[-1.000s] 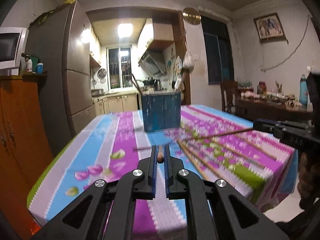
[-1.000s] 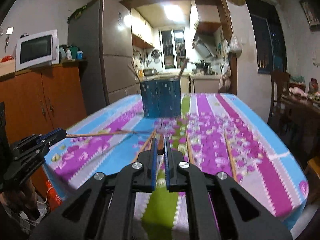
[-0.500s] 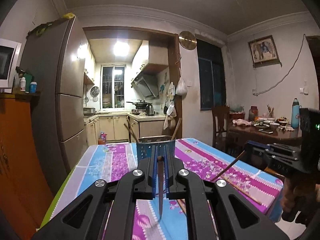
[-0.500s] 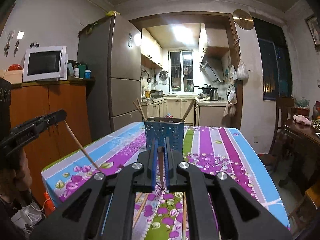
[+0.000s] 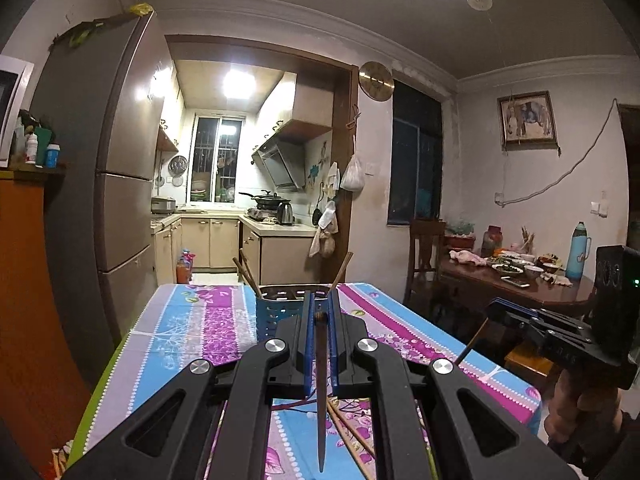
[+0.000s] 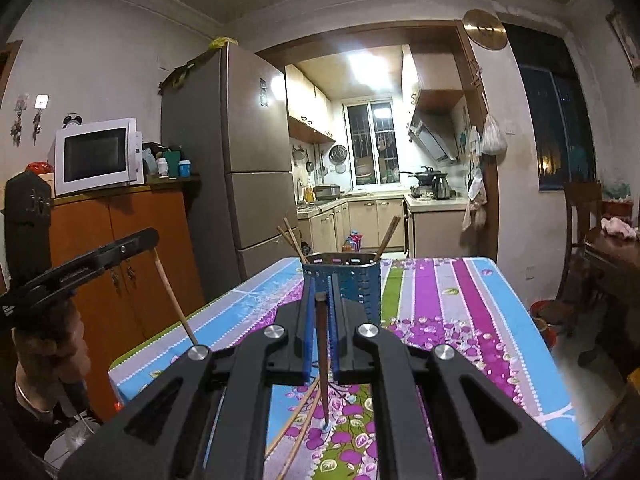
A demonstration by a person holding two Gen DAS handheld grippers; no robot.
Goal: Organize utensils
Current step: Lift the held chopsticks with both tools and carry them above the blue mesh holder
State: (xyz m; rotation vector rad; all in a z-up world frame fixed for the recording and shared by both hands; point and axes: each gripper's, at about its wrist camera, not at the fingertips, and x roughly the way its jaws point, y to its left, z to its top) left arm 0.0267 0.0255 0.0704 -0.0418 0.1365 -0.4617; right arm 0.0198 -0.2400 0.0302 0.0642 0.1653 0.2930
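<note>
My left gripper [image 5: 320, 300] is shut on the top of a dark chopstick [image 5: 320, 380] that hangs point down above the table. My right gripper [image 6: 319, 284] is shut the same way on another hanging chopstick [image 6: 322, 360]. A blue perforated utensil holder [image 5: 276, 312] [image 6: 352, 280] stands beyond both grippers, with a few chopsticks leaning in it. Loose chopsticks [image 5: 348, 428] [image 6: 296, 420] lie on the flowered tablecloth [image 5: 192, 328] below. In the left wrist view the right gripper [image 5: 516, 316] shows at the right. The right wrist view has the left gripper [image 6: 148, 236] at its left.
A tall fridge [image 5: 100, 200] and an orange wooden cabinet [image 6: 120, 260] stand left of the table. A chair [image 5: 424, 256] and a dark dining table [image 5: 520, 288] with dishes are to the right. A kitchen opens behind the holder.
Both grippers have risen from the table with their chopsticks. The chopsticks, first lying near level, now hang point down. Both views tilted up, so the holder looks lower and smaller.
</note>
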